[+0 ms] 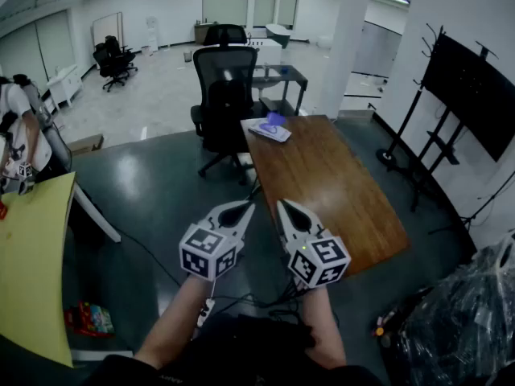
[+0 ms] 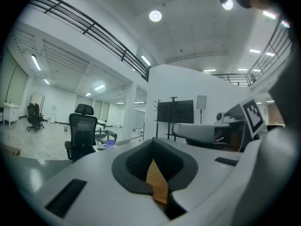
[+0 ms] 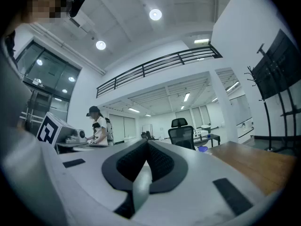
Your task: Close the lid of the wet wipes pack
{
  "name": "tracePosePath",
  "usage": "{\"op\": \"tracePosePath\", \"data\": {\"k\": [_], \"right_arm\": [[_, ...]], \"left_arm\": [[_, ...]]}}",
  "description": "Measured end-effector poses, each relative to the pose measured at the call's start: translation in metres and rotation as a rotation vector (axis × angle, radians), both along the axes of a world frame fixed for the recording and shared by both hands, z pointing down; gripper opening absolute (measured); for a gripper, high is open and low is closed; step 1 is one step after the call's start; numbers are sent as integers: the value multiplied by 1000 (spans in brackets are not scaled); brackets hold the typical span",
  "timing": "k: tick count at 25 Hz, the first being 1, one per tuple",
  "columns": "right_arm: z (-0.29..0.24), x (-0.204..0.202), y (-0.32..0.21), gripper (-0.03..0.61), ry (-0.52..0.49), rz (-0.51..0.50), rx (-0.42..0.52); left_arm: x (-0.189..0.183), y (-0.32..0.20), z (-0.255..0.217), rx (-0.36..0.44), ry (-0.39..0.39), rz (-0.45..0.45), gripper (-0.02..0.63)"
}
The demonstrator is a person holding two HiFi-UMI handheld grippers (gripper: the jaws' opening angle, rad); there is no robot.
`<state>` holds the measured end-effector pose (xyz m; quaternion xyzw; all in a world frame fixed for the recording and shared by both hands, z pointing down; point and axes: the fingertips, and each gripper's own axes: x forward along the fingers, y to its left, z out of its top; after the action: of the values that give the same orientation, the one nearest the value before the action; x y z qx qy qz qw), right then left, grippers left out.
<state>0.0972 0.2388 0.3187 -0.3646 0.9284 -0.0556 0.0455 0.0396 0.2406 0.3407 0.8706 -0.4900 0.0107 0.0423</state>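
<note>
The wet wipes pack [image 1: 269,129] lies at the far end of the brown wooden table [image 1: 338,191], white with its purple lid [image 1: 275,120] raised. It shows as a small purple spot in the left gripper view [image 2: 109,143] and as the same in the right gripper view [image 3: 202,149]. Both grippers are held level, side by side before the table's near end, well short of the pack. My left gripper [image 1: 244,207] has its jaws together with nothing between them. My right gripper [image 1: 283,205] is shut and empty too.
A black office chair [image 1: 225,95] stands at the table's far left corner. A yellow table [image 1: 32,264] and a person [image 1: 16,135] are at the left. A screen on a stand [image 1: 471,95] and black bags [image 1: 459,320] are at the right. Cables cross the dark floor.
</note>
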Motion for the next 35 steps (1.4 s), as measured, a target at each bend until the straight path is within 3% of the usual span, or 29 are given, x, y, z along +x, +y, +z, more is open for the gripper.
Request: {"op": "tracePosePath", "data": {"k": [23, 35], "right_arm": [[4, 1, -11, 11, 35, -17, -15], [11, -18, -78, 11, 66, -18, -20]], "left_arm": [[0, -9, 4, -18, 6, -14, 6], [-21, -76, 18, -45, 9, -23, 6]]}}
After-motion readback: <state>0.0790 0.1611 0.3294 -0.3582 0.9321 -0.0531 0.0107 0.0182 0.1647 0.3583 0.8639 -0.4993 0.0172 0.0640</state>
